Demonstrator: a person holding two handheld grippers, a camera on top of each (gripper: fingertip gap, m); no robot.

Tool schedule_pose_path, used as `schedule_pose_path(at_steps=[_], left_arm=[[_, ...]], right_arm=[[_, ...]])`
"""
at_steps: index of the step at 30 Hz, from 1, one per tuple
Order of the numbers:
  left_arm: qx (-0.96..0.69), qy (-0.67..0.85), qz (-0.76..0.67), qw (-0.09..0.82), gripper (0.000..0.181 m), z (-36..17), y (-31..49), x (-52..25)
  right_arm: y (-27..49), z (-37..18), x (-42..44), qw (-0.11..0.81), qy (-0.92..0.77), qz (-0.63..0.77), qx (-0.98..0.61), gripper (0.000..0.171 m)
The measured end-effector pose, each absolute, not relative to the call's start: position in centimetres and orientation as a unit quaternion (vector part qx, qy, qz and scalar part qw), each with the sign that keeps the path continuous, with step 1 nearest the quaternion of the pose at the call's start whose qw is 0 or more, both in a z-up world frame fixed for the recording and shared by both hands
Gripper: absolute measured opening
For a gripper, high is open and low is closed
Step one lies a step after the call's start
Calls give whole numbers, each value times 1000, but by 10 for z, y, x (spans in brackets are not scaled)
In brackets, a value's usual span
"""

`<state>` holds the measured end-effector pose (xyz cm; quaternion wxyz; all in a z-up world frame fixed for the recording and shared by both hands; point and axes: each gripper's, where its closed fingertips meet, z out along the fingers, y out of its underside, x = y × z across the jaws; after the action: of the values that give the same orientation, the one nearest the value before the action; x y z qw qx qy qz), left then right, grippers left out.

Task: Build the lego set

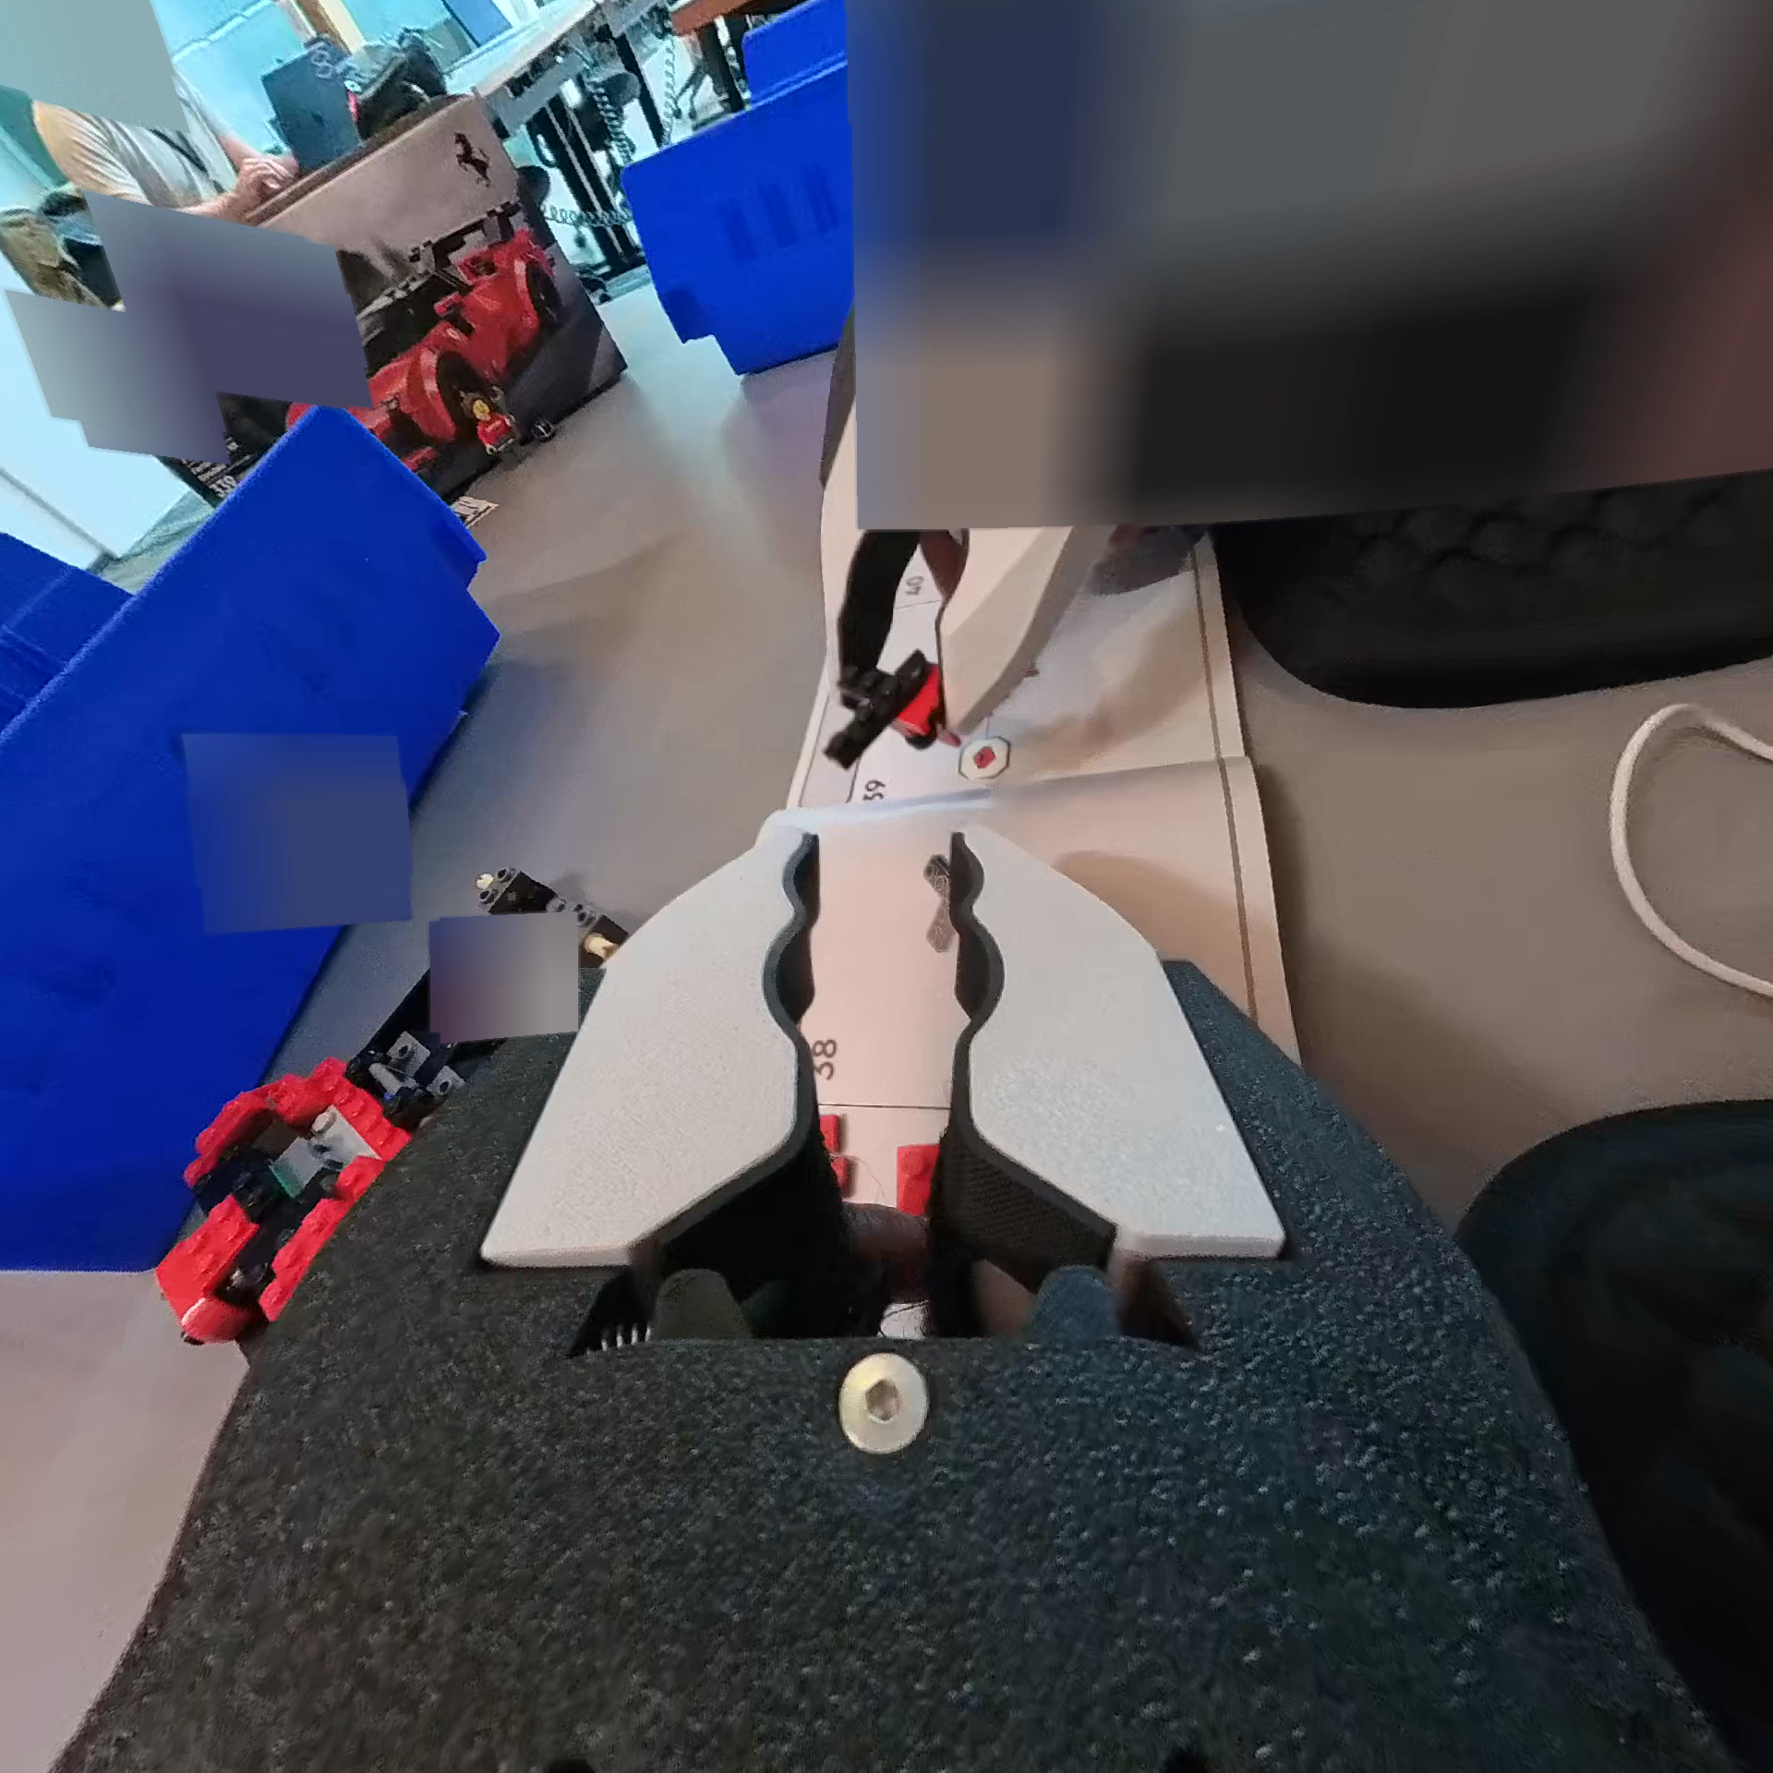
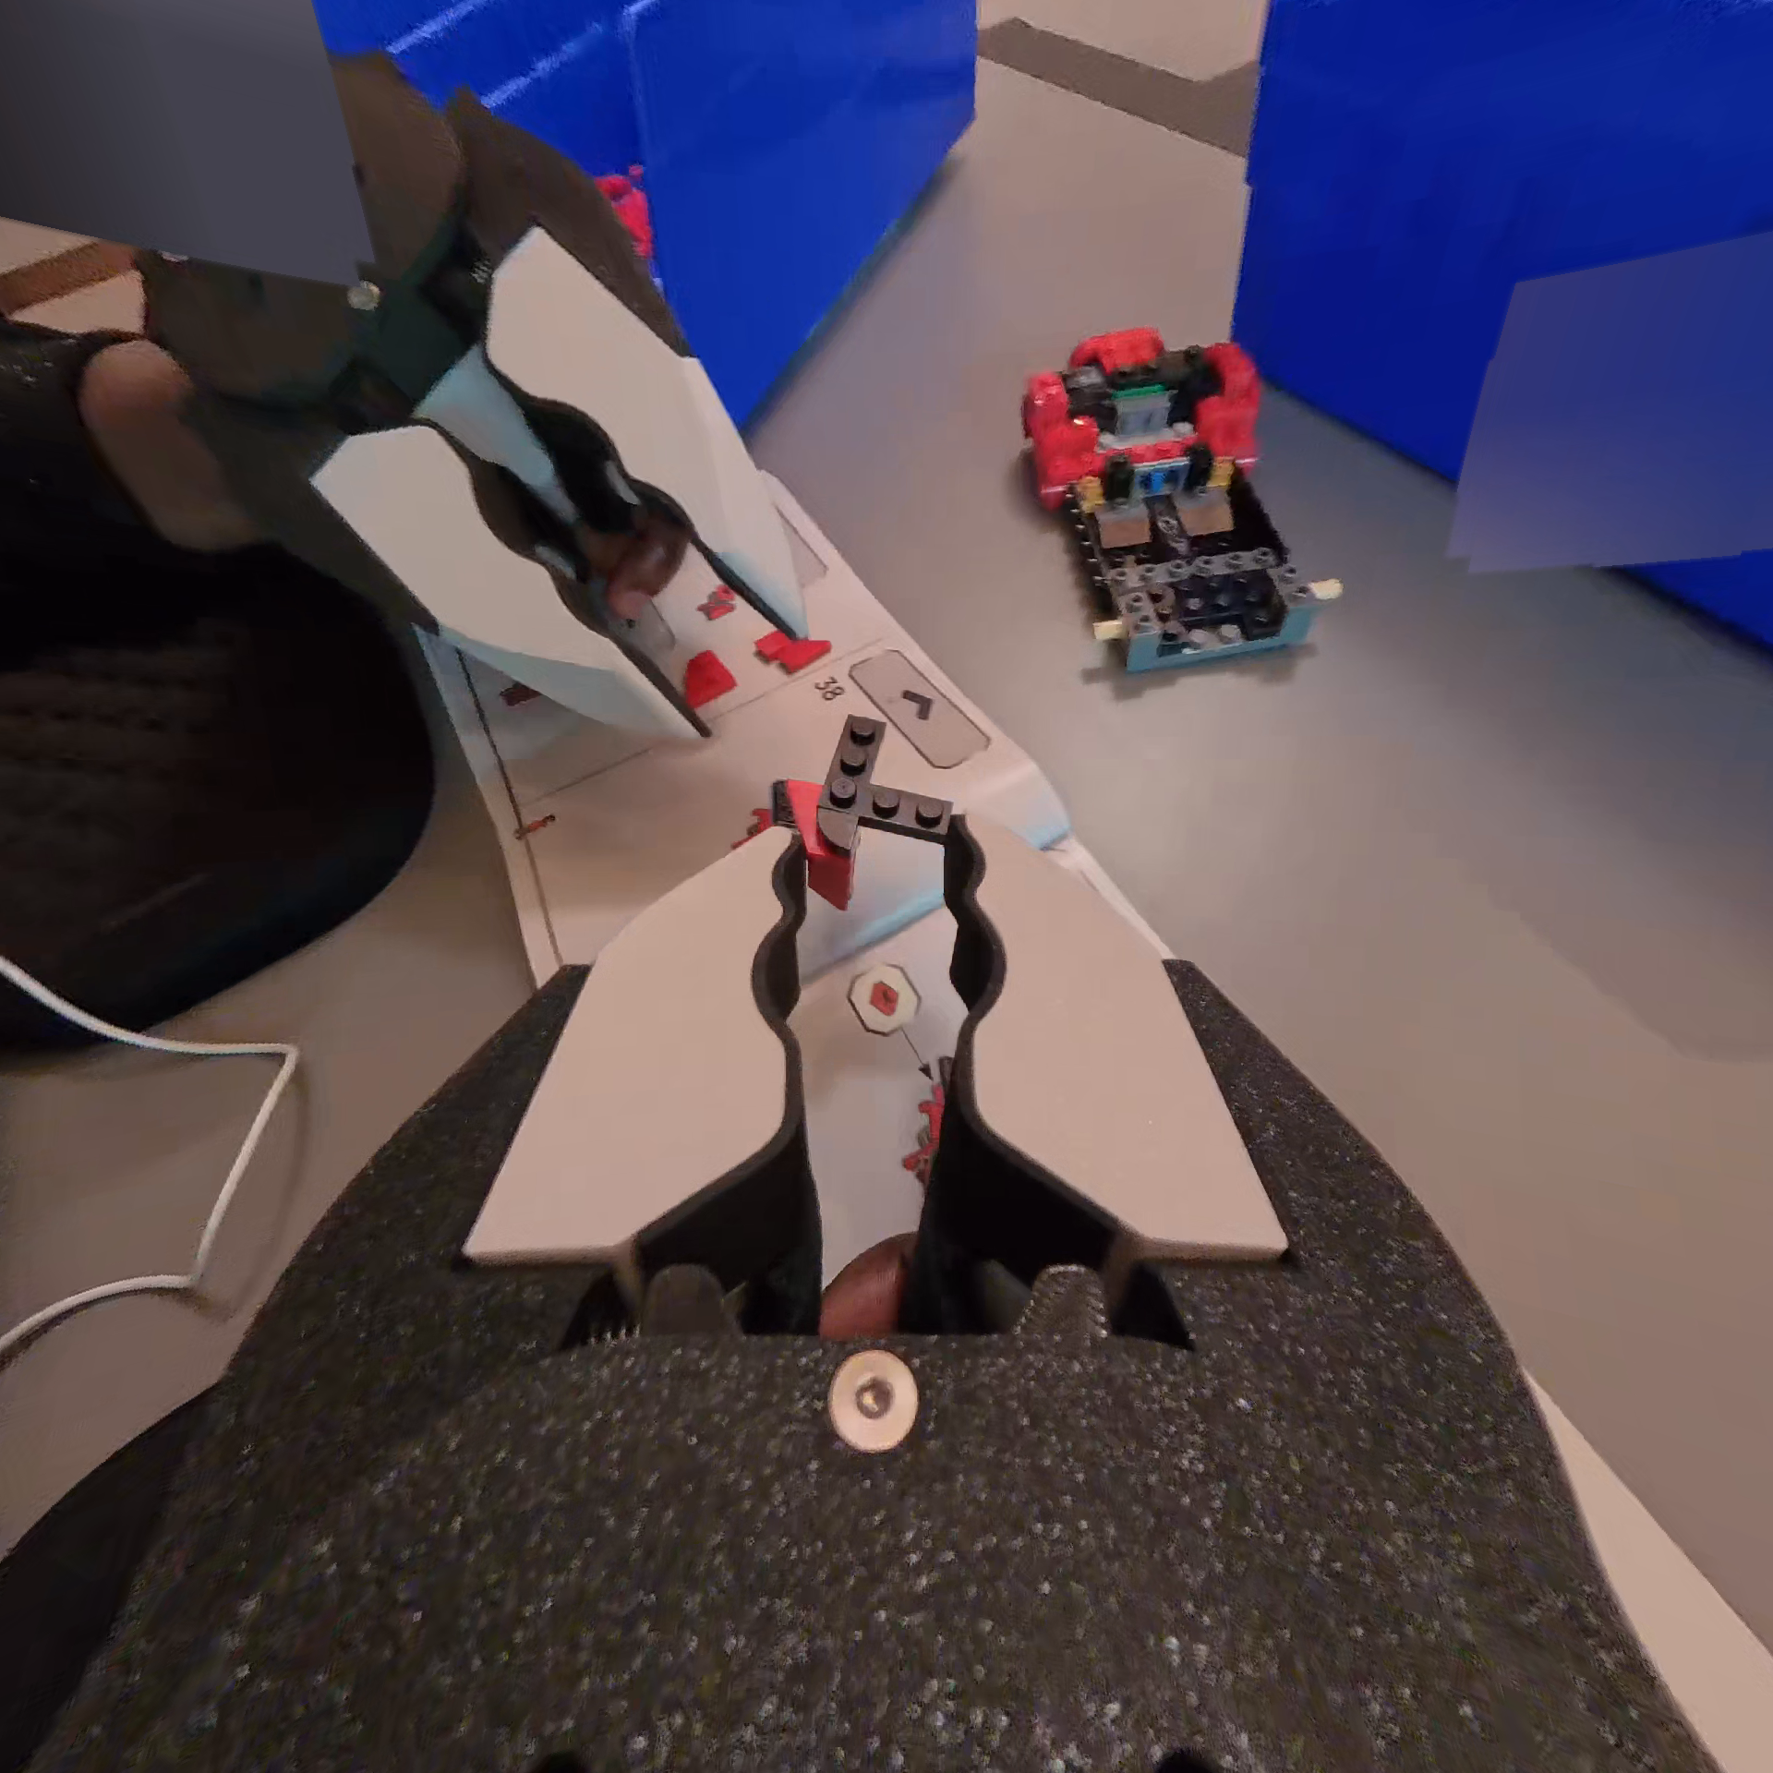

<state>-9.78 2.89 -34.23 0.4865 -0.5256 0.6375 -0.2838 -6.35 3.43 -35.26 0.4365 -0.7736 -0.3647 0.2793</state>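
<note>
My right gripper [image 2: 871, 833] is shut on a small assembly of black plates and red pieces [image 2: 868, 801], held just above the open instruction booklet [image 2: 662, 863]. The left wrist view shows that gripper [image 1: 945, 715] and the assembly [image 1: 887, 700] farther off. My left gripper [image 1: 885, 849] is open and empty, low over the booklet [image 1: 1103, 844]. It also shows in the right wrist view [image 2: 753, 676], a little beyond and left of the assembly. The partly built red and black car [image 2: 1170, 499] stands on the grey table to the right, and shows left of my left gripper [image 1: 278, 1180].
Blue bins [image 2: 796, 173] [image 1: 249, 748] stand close around the car and behind the booklet. The set's box [image 1: 460, 317] stands at the back. A white cable [image 2: 221, 1199] lies on the table near a dark sleeve [image 2: 192, 768]. One gripper's finger ends stand about 4 cm off the other's.
</note>
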Motion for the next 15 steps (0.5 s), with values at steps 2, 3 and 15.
schedule_pose_path(at_steps=[2, 3, 15], left_arm=[[-528, 641, -281, 480, 25, -345, 29, -99], [-529, 644, -281, 476, 25, -346, 28, -99], [-524, 667, -261, 461, 26, -354, 25, -98]], right_arm=[[31, -361, -68, 417, -380, 278, -778, 28], [30, -362, -69, 415, -386, 274, -777, 28], [28, -370, -72, 403, -409, 250, -780, 28]])
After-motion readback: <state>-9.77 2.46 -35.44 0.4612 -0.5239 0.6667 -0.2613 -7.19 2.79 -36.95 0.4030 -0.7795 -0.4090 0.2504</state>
